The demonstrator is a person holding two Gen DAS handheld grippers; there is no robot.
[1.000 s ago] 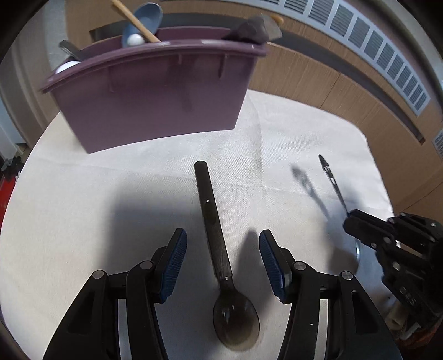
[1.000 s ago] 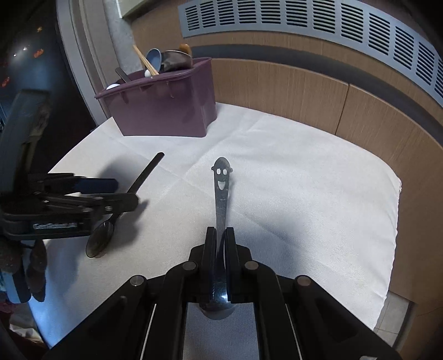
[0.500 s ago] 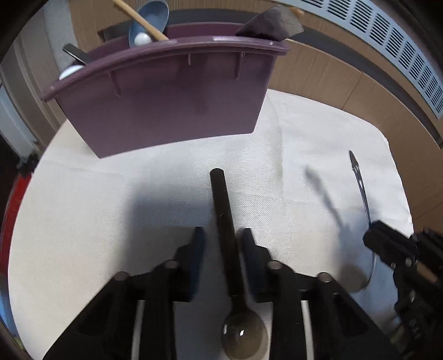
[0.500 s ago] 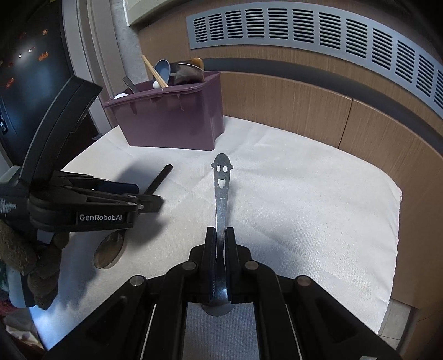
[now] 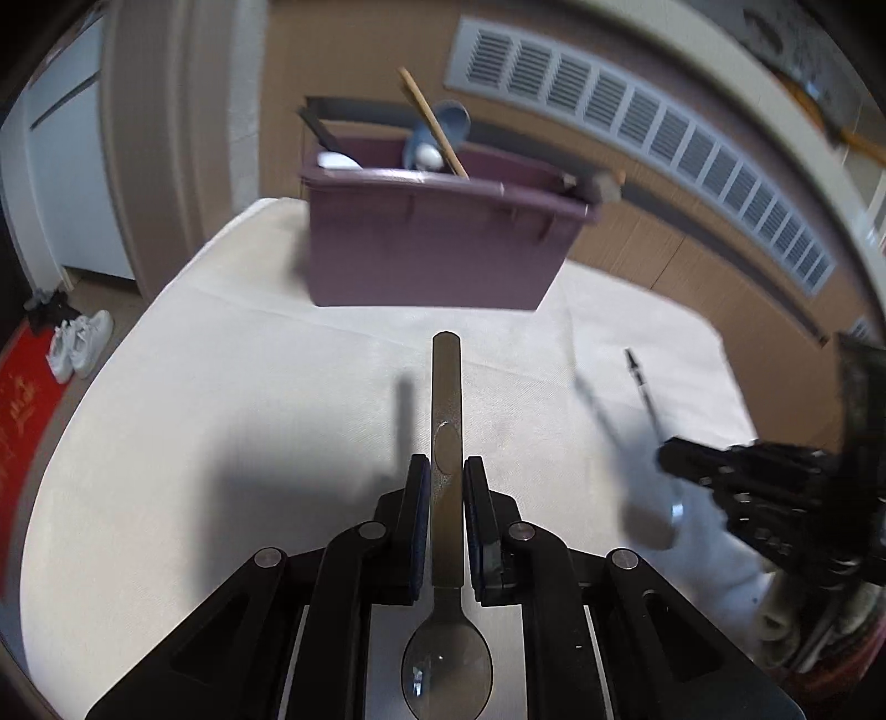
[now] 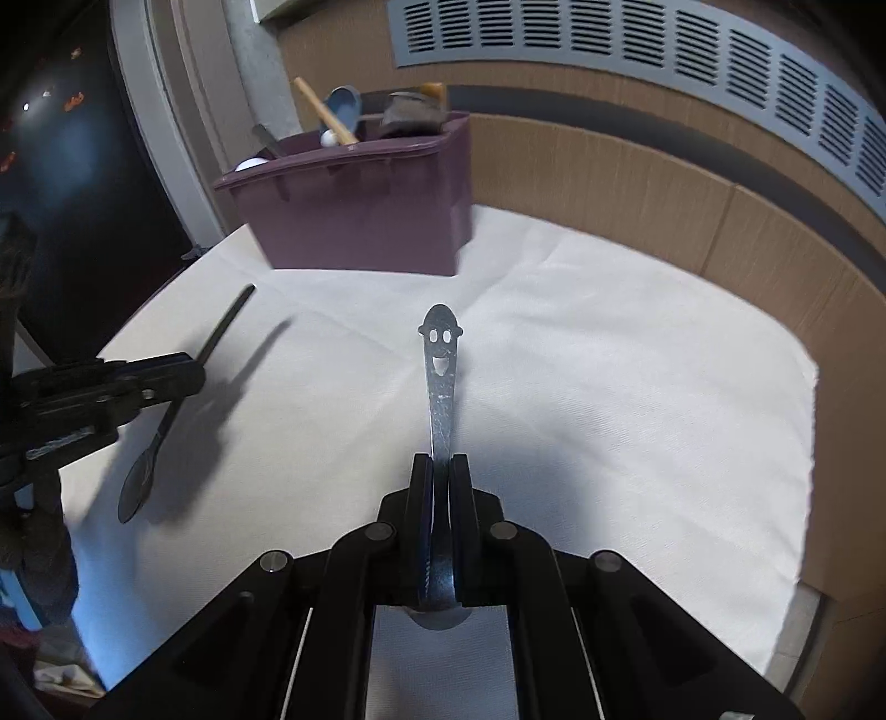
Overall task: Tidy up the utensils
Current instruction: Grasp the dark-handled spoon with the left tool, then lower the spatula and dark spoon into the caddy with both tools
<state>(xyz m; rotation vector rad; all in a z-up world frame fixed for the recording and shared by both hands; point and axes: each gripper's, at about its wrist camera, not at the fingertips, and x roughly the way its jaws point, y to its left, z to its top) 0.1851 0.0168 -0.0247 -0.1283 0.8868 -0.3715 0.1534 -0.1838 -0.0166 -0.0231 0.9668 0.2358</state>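
My left gripper (image 5: 446, 476) is shut on the handle of a dark spoon (image 5: 446, 399) and holds it above the white cloth, bowl toward the camera. It shows from the side in the right wrist view (image 6: 166, 410). My right gripper (image 6: 441, 471) is shut on a silver spoon (image 6: 440, 365) with a smiley-face handle end, lifted off the cloth; it also shows in the left wrist view (image 5: 645, 396). A purple bin (image 5: 437, 243) stands at the far side of the table, also seen in the right wrist view (image 6: 360, 216), holding several utensils.
The table carries a white cloth (image 6: 581, 354). A wood-panelled wall with a grey vent (image 6: 637, 50) runs behind it. White shoes (image 5: 77, 343) and a red mat (image 5: 22, 399) lie on the floor at the left.
My left gripper closed on the dark spoon's handle and lifted it off the cloth. My right gripper, still holding the silver spoon, rose and moved toward the bin.
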